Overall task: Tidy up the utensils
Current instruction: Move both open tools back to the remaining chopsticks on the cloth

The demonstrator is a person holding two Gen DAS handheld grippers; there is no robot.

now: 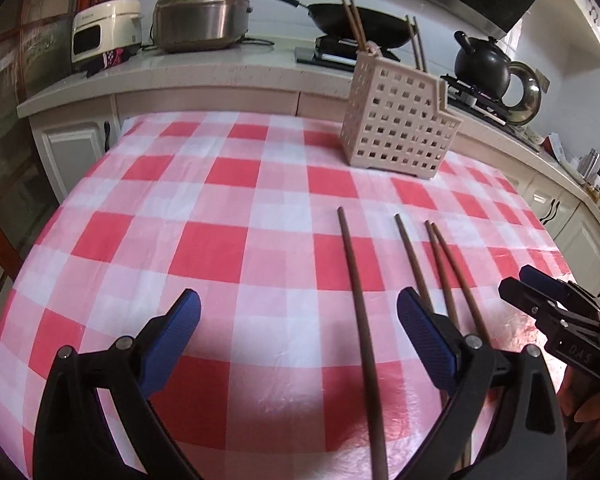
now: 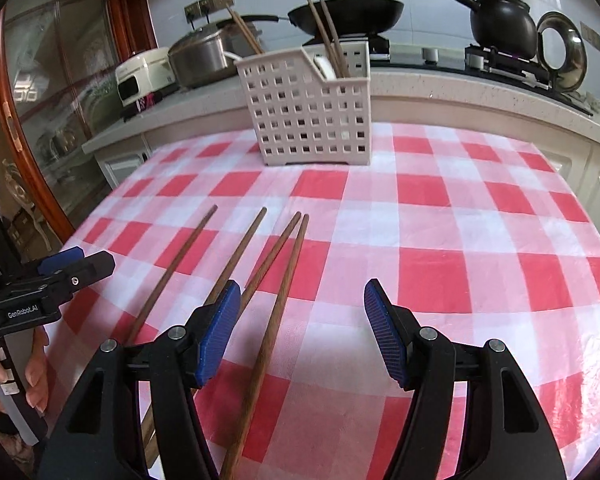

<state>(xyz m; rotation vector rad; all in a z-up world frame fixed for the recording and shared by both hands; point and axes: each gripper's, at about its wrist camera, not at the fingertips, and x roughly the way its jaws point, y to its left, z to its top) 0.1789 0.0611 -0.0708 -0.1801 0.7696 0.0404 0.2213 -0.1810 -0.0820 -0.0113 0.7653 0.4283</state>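
Several brown wooden chopsticks [image 1: 356, 292] lie on the red-and-white checked tablecloth [image 1: 204, 208], pointing toward a perforated white utensil basket [image 1: 400, 124] that holds several upright chopsticks. My left gripper [image 1: 298, 322] is open, low over the cloth, with the leftmost chopstick between its fingers. My right gripper [image 2: 300, 332] is open over the rightmost chopstick [image 2: 276, 312]. The basket [image 2: 312, 116] and chopsticks also show in the right wrist view. Each gripper shows at the edge of the other's view: the right gripper [image 1: 540, 296], the left gripper [image 2: 72, 268].
Behind the table runs a kitchen counter [image 1: 220, 68] with a rice cooker [image 1: 104, 28], a steel pot [image 1: 200, 20], a black wok [image 1: 360, 24], a black kettle [image 2: 500, 20] on a stove and a round lid [image 2: 560, 52]. A wood-framed glass door [image 2: 28, 120] stands at left.
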